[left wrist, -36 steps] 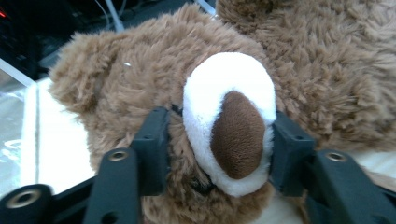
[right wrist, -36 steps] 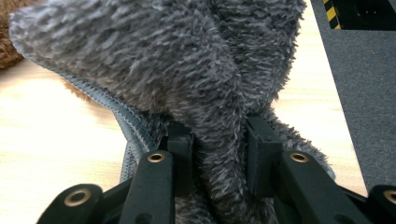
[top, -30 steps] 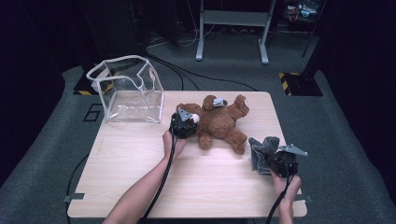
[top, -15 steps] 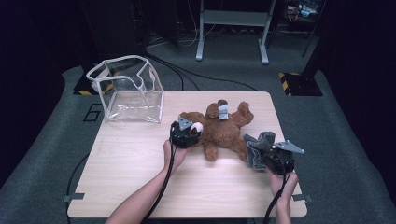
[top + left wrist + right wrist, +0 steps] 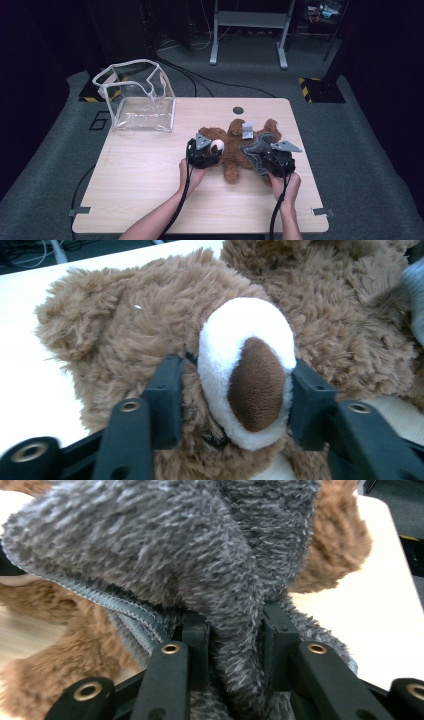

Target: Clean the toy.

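A brown teddy bear (image 5: 235, 150) lies on the wooden table (image 5: 145, 170), right of centre. My left gripper (image 5: 216, 148) is at its head, with the white muzzle (image 5: 245, 370) between the jaws. The jaws have just been opening, but both pads (image 5: 167, 400) still touch the fur. My right gripper (image 5: 260, 161) is shut on a fold of grey fleece cloth (image 5: 253, 148), held over the bear's right side. In the right gripper view the cloth (image 5: 150, 545) hangs over the jaws (image 5: 235, 650), with brown fur behind it.
A clear plastic bag (image 5: 137, 97) with white trim stands open at the table's back left corner. A small grey tag (image 5: 247, 131) sits on the bear's belly. A dark round hole (image 5: 238, 110) marks the table's far edge. Black cables trail from both grippers.
The bear has slid right and toward the front, turning with my left gripper at its head. My right gripper has carried the grey cloth up and left onto the bear.
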Demonstrator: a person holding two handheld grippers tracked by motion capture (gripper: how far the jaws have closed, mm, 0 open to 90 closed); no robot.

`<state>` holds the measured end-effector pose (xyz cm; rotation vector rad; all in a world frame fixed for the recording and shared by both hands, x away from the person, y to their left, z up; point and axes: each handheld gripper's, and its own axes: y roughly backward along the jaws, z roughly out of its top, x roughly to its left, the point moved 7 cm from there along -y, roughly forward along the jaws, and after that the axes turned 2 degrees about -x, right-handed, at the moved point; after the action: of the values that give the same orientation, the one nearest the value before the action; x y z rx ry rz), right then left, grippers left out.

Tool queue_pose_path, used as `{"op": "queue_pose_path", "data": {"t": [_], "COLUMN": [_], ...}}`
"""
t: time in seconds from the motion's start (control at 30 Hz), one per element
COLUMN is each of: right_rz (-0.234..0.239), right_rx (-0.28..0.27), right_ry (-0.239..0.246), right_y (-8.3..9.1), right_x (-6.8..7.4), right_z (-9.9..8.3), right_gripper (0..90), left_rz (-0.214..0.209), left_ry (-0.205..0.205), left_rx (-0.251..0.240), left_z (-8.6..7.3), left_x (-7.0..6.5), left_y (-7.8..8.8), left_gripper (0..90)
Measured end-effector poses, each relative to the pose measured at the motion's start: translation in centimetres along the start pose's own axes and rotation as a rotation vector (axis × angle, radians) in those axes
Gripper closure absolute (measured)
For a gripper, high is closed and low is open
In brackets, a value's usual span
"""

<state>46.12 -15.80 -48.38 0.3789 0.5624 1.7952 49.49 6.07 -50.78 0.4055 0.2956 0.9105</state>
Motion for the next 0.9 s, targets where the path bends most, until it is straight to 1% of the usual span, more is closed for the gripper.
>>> {"op": "queue_pose_path", "data": {"t": [0.03, 0.07, 0.1, 0.13, 0.17, 0.2, 0.3, 0.33, 0.4, 0.43, 0.47, 0.5, 0.53, 0.6, 0.63, 0.67, 0.7, 0.77, 0.8, 0.87, 0.9], "right_rz": [-0.002, -0.002, -0.006, 0.0, -0.003, -0.001, -0.002, -0.002, -0.006, -0.008, -0.008, -0.009, -0.012, -0.01, -0.009, -0.008, -0.003, 0.006, 0.012, 0.026, 0.028], "right_rx": [0.005, 0.01, 0.011, 0.01, 0.011, 0.012, 0.017, 0.015, 0.017, 0.017, 0.017, 0.017, 0.018, 0.013, 0.009, 0.005, -0.003, -0.011, -0.016, -0.023, -0.021], "right_ry": [0.001, -0.002, -0.001, -0.007, -0.003, -0.003, -0.004, -0.005, 0.0, -0.001, 0.0, 0.003, 0.003, 0.005, 0.003, 0.007, 0.009, 0.013, 0.022, 0.034, 0.037], "right_y": [-0.4, -0.7, -0.9, -1.0, -1.0, -1.0, -0.9, -0.9, -0.9, -0.8, -0.8, -0.8, -0.7, -0.5, -0.4, -0.2, -0.1, 0.3, 0.4, 0.6, 0.7], "right_x": [0.1, 0.1, 0.1, 0.1, 0.0, 0.0, 0.0, 0.0, 0.0, 0.0, 0.1, 0.1, 0.1, 0.3, 0.3, 0.4, 0.6, 1.0, 1.3, 2.0, 2.3], "right_z": [0.0, 0.0, 0.0, 0.0, 0.0, -0.1, -0.2, -0.2, -0.2, -0.1, -0.1, -0.1, 0.0, 0.0, 0.1, 0.1, 0.2, 0.4, 0.5, 0.9, 1.0], "right_gripper": [69.8, 69.9, 69.9, 70.0, 70.0, 70.0, 70.0, 70.0, 70.0, 70.0, 70.0, 70.1, 70.2, 70.5, 70.5, 70.6, 70.7, 70.6, 70.7, 70.6, 70.6], "left_rz": [-0.017, -0.016, -0.021, -0.035, -0.036, -0.044, -0.036, -0.033, -0.035, -0.028, -0.032, -0.037, -0.04, -0.074, -0.074, -0.096, -0.109, -0.122, -0.117, -0.131, -0.132], "left_ry": [-0.002, -0.021, -0.025, -0.027, -0.049, -0.052, -0.078, -0.078, -0.077, -0.073, -0.073, -0.062, -0.061, -0.044, -0.04, -0.031, -0.026, -0.02, -0.025, -0.009, -0.009], "left_rx": [-0.013, -0.011, -0.016, -0.027, -0.02, -0.023, -0.024, -0.018, 0.008, 0.023, 0.033, 0.044, 0.06, 0.091, 0.096, 0.106, 0.114, 0.124, 0.124, 0.131, 0.137], "left_z": [0.1, 0.0, 0.0, 0.0, -0.1, -0.2, -1.0, -1.3, -2.3, -2.8, -3.3, -3.8, -4.3, -5.1, -5.5, -5.7, -6.0, -6.2, -6.3, -6.5, -6.6], "left_x": [0.2, 0.4, 0.5, 0.7, 0.9, 0.9, 1.6, 1.9, 2.6, 3.0, 3.4, 3.8, 4.3, 4.8, 5.1, 5.3, 5.5, 5.6, 5.7, 5.8, 5.9], "left_y": [0.1, 0.3, 0.5, 0.8, 1.2, 1.5, 2.5, 2.6, 2.8, 2.8, 2.8, 2.8, 2.7, 2.4, 2.2, 2.0, 1.9, 1.7, 1.6, 1.3, 1.2], "left_gripper": [42.8, 40.5, 38.5, 36.4, 35.4, 33.9, 29.2, 28.7, 27.3, 26.8, 26.8, 26.8, 26.9, 28.2, 28.4, 29.3, 32.1, 36.2, 38.3, 40.5, 42.6]}}
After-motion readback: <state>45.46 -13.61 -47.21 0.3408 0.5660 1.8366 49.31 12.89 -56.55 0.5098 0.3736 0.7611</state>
